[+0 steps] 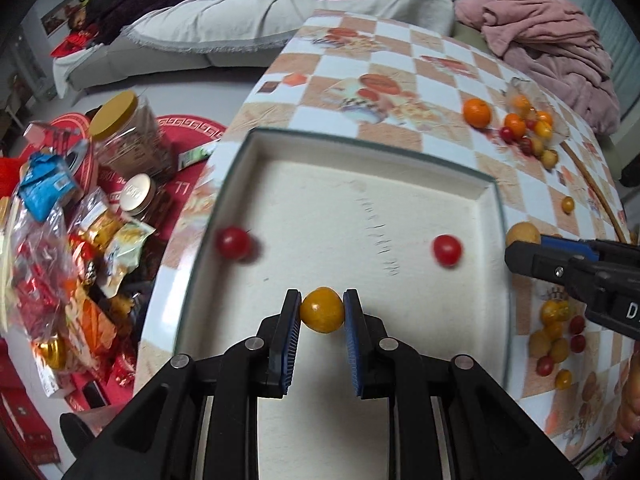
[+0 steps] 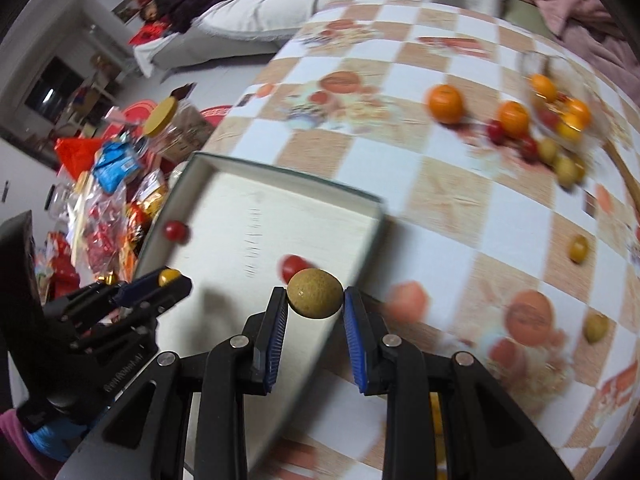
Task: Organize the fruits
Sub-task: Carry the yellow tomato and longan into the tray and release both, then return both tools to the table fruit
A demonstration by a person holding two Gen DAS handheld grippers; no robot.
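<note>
My left gripper [image 1: 322, 312] is shut on a yellow cherry tomato [image 1: 322, 309] and holds it over the white square tray [image 1: 490, 200]. Two red cherry tomatoes [image 1: 233, 242] [image 1: 447, 249] lie in the tray. My right gripper [image 2: 315, 300] is shut on a brown longan [image 2: 315, 293] by the tray's right edge [image 2: 372, 216]; it shows in the left wrist view [image 1: 520, 246] with the longan [image 1: 522, 233]. The left gripper shows in the right wrist view [image 2: 170, 280].
Oranges [image 1: 477, 112], red and yellow tomatoes and longans lie in a pile [image 1: 528, 132] at the table's far right, more [image 1: 556, 340] at the near right. Snack bags and jars [image 1: 80, 208] crowd the floor at left. A sofa [image 1: 240, 12] stands behind.
</note>
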